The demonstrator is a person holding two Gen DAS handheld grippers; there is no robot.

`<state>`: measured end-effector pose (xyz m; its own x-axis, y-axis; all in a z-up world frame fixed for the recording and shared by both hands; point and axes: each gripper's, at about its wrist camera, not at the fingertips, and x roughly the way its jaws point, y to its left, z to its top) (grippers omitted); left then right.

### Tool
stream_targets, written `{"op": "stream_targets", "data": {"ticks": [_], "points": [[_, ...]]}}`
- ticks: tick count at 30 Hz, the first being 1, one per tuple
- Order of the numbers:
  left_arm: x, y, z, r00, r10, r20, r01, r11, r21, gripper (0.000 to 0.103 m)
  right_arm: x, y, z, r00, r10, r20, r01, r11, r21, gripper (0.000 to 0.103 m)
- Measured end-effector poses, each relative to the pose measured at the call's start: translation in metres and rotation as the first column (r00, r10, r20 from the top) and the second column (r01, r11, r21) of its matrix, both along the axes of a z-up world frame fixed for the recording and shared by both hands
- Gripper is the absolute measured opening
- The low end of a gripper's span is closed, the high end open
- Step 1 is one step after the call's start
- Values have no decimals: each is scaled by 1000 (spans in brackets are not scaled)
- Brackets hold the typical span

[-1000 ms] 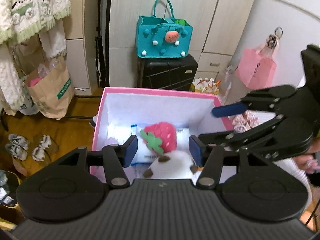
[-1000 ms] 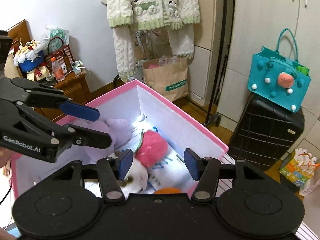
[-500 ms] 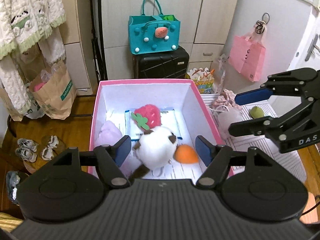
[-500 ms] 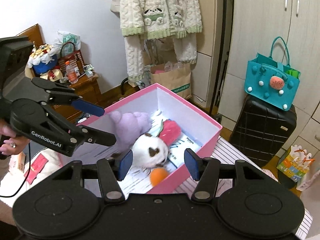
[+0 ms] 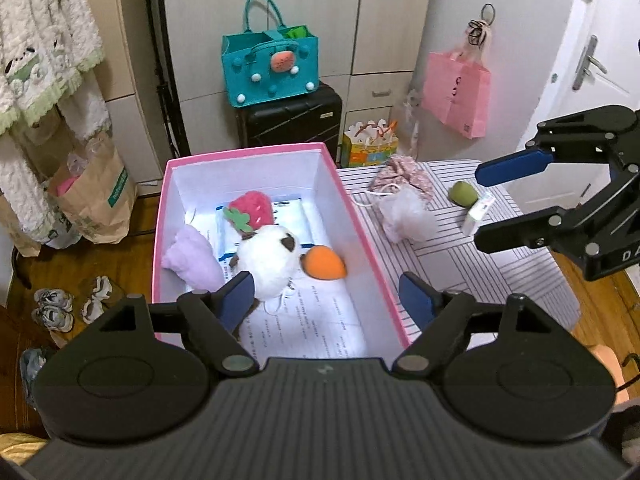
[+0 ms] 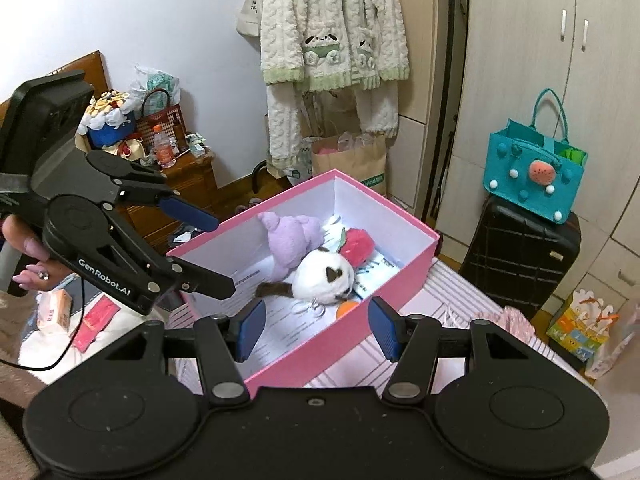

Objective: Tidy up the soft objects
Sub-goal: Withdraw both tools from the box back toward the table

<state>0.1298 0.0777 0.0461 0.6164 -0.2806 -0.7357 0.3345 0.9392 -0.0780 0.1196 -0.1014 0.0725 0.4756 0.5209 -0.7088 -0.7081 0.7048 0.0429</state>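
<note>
Plushies in pink box (image 5: pixel 352 208); both grippers' jaws apart, empty.

Pink box (image 5: pixel 362 220), white plush (image 5: pixel 268 260), striped cloth (image 5: pixel 460 256).

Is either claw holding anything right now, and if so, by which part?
Nothing is held. The left claw and right claw are both open and empty above the pink box; the white plush lies loose inside it.
</note>
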Motion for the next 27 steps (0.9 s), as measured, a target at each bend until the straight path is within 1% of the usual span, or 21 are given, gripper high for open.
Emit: {"op": "stream_targets", "data": {"ticks": [5, 10, 17, 22, 27], "points": [[-14, -12, 6, 999, -33, 2, 32, 999, 5, 85, -15, -18, 1, 1000, -9, -6, 9, 1000, 12, 63], [-19, -29, 5, 996, -80, -31, 80, 997, -5, 87, -28, -41, -4, 999, -38, -2, 38, 999, 7, 63], [-24, -62, 1, 989, -140, -56, 140, 990, 6, 88, -48, -80, -14, 996, -91, 1, 91, 996, 4, 63], [-22, -86, -3, 979, -197, -56, 196, 980, -27, 89, -59, -112, -26, 988, -153, -14, 153, 988, 10, 63], [-13, -114, -15, 966, -251, -56, 247, 966, -75, 88, -56, -140, -42, 980, -199, -31, 200, 980, 18, 63]]}}
